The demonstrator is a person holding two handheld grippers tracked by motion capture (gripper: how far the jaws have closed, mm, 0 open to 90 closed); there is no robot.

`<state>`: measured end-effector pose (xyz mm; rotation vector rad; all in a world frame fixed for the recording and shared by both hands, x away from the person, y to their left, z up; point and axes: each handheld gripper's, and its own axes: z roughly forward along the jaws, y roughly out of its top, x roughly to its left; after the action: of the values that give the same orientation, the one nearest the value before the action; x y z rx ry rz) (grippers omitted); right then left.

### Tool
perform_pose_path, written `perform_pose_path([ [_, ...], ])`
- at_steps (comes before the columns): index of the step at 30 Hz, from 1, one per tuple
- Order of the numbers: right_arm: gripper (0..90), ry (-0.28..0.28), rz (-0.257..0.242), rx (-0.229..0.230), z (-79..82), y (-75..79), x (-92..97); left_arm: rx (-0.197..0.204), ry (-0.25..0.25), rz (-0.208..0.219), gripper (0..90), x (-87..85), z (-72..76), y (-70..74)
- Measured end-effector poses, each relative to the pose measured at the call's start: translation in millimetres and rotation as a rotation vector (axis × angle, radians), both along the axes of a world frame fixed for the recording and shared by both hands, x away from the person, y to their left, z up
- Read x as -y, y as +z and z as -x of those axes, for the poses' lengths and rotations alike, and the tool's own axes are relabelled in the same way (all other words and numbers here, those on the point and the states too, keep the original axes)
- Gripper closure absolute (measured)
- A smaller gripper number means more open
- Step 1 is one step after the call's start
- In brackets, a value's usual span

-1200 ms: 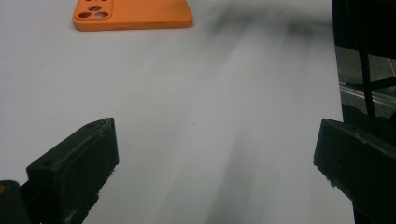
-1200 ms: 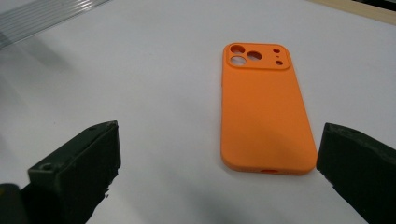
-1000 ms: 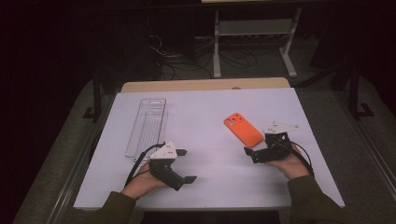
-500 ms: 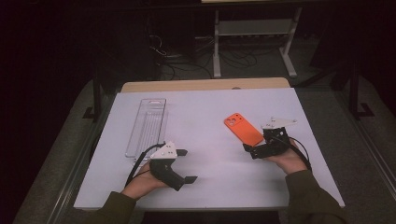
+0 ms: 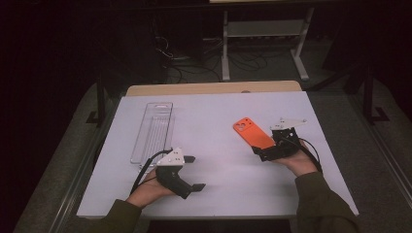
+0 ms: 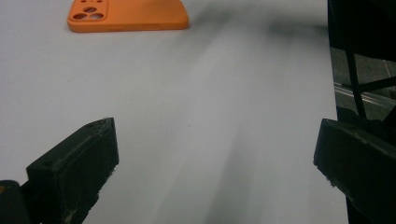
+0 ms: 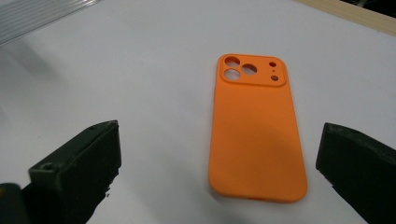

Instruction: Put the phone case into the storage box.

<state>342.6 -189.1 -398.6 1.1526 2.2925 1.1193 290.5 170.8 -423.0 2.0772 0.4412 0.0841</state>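
Case (image 7: 256,135) flat on bench (image 5: 218,111), camera cutouts far; right gripper (image 5: 270,148) fingers spread, straddling near end for pickup. Left gripper (image 5: 193,173) fingers released, idle.

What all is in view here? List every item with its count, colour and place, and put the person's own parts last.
phone case: one, orange, lying flat on the table's right half, camera cutouts at its far end, just ahead of the right claw.
clear tray: one, transparent, long and narrow, on the table's left half.
table: one, white top with a wooden far edge.
metal stand: one, pale grey, on the floor beyond the table.
cables: several, dark, on the floor behind.
left claw: one, black, open, near edge.
right claw: one, black, open, at the case's near end.
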Motion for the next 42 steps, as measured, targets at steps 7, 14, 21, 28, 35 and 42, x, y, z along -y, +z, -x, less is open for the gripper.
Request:
perform_pose_path([
  [7, 1.0, 0.005, 0.003, 0.006, -5.7, 1.7, 0.3, 0.003, 0.0, 0.002, 0.0, -0.3, -0.2, 0.4],
  [14, 0.8, 0.006, 0.004, 0.013, -12.6, 3.9, 1.0, 0.003, -0.009, -0.003, 0.0, 0.2, -0.2, -0.1],
  [21, 0.8, 0.005, 0.003, 0.002, -22.6, 4.3, 1.9, -0.003, -0.005, -0.008, 0.0, -0.9, -0.2, 1.1],
  [28, 0.9, 0.007, 0.005, -0.013, -30.6, 2.4, -0.2, -0.004, -0.006, -0.008, 0.0, -0.8, -0.2, 1.1],
  [35, 0.9, -0.002, -0.003, -0.028, -37.3, 1.9, -2.0, 0.0, -0.011, -0.01, 0.0, -0.9, -0.3, 1.4],
  [42, 0.9, -0.003, 0.005, -0.039, -45.7, 1.7, -4.4, -0.001, -0.01, -0.006, 0.0, -0.8, -0.2, 1.5],
])
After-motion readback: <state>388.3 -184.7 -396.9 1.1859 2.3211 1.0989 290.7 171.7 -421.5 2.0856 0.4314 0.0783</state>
